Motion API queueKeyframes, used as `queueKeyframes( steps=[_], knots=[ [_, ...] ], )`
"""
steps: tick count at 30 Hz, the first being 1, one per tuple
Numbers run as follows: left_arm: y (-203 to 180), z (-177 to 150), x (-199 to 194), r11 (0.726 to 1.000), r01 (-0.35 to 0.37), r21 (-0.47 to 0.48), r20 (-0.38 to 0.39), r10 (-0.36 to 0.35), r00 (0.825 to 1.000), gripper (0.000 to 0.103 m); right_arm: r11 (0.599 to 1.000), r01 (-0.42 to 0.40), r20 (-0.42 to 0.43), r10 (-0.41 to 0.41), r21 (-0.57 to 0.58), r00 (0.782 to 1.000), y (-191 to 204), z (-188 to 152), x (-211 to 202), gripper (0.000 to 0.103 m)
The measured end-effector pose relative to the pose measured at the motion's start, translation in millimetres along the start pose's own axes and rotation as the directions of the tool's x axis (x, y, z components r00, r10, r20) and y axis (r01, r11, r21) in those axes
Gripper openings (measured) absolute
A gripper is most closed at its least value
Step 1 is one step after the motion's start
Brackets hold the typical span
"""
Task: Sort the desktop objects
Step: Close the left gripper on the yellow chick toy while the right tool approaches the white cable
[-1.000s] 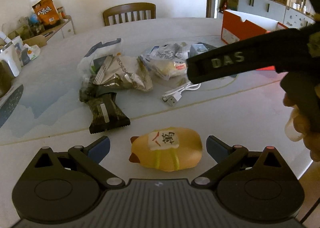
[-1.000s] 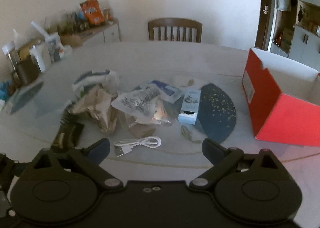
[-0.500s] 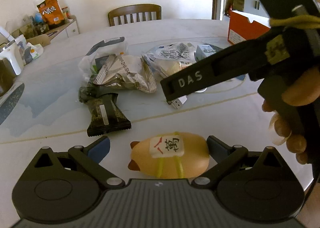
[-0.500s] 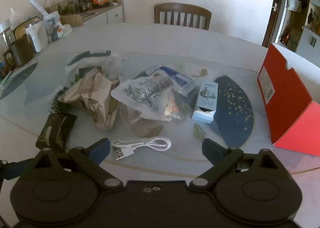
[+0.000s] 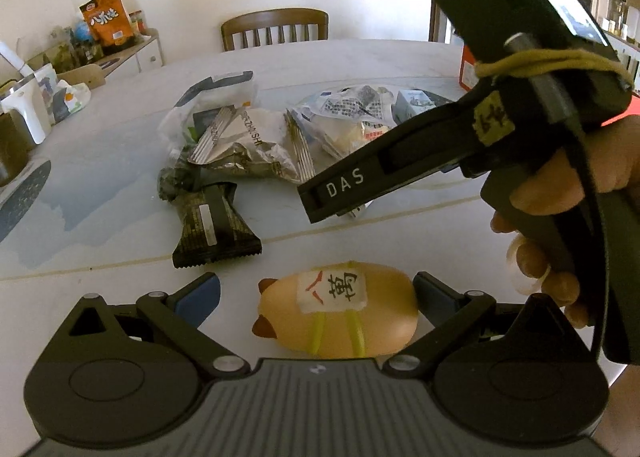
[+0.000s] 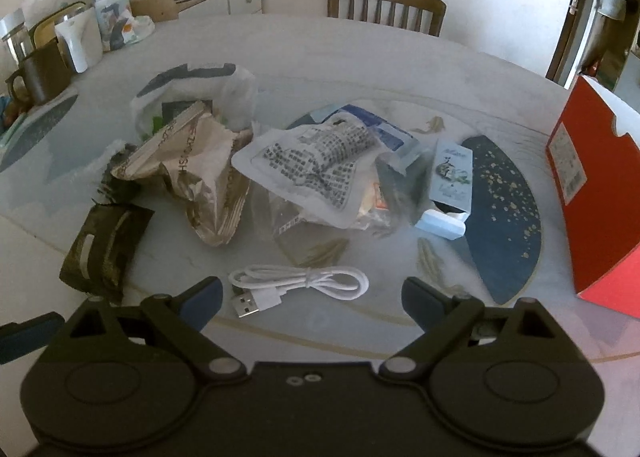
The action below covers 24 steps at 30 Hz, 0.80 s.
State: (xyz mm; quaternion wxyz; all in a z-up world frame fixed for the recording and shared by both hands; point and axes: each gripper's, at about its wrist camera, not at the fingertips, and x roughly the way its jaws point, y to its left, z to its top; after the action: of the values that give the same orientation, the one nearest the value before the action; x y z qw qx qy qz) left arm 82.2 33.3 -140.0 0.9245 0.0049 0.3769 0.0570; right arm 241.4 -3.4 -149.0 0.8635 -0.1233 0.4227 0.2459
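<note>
Left tool (image 5: 316, 291) spread wide astride tan oval squeeze toy with white label (image 5: 340, 315) on pale marble counter (image 5: 120, 161), long axis three-to-nine, probably untouched. Right tool (image 6: 310, 291) agape, coiled white USB cable (image 6: 298, 283) at twelve.

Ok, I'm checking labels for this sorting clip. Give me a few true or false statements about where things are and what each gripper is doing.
1. The yellow toy lies between the open left gripper's jaws. True.
2. The right gripper is shut on the white USB cable. False: it is open, with the cable lying on the table between its jaws.
3. The red box stands at the table's right. True.
4. The dark snack packet sits inside the red box. False: it lies on the table.
</note>
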Motion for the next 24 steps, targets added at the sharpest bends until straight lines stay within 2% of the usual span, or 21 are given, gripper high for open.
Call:
queueKeyframes(
  steps=[7,14,16,18,20,24],
  knots=[
    [0.8,0.5,0.5,1.000,0.001,0.002,-0.003,-0.001,1.000,0.098,1.000,-0.003,-0.016,0.003,0.018,1.000,-1.7,-1.4,6.3,0.092],
    [4.9,-1.6,-4.0,0.999,0.035,-0.004,-0.004,-0.035,0.999,0.092,1.000,-0.014,-0.010,0.014,0.025,1.000,-0.9,0.0,7.2,0.090],
    [7.5,-2.4,-4.1,0.999,0.049,-0.012,-0.011,-0.049,0.999,0.087,1.000,-0.009,-0.011,0.009,0.028,1.000,-0.9,0.2,7.1,0.089],
    [9.5,-3.0,-2.6,0.998,0.058,-0.018,-0.024,-0.058,0.998,0.078,1.000,-0.009,-0.010,0.009,0.028,1.000,-1.2,0.1,6.5,0.089],
    [11.5,-4.1,-1.6,0.998,0.064,-0.025,-0.031,-0.065,0.997,0.077,1.000,-0.010,-0.009,0.010,0.029,1.000,-1.3,0.1,6.2,0.087],
    [13.3,-3.8,-1.9,0.997,0.078,-0.017,-0.030,-0.078,0.996,0.076,0.999,-0.009,-0.004,0.009,0.036,1.000,-3.2,0.3,3.7,0.077]
  ],
)
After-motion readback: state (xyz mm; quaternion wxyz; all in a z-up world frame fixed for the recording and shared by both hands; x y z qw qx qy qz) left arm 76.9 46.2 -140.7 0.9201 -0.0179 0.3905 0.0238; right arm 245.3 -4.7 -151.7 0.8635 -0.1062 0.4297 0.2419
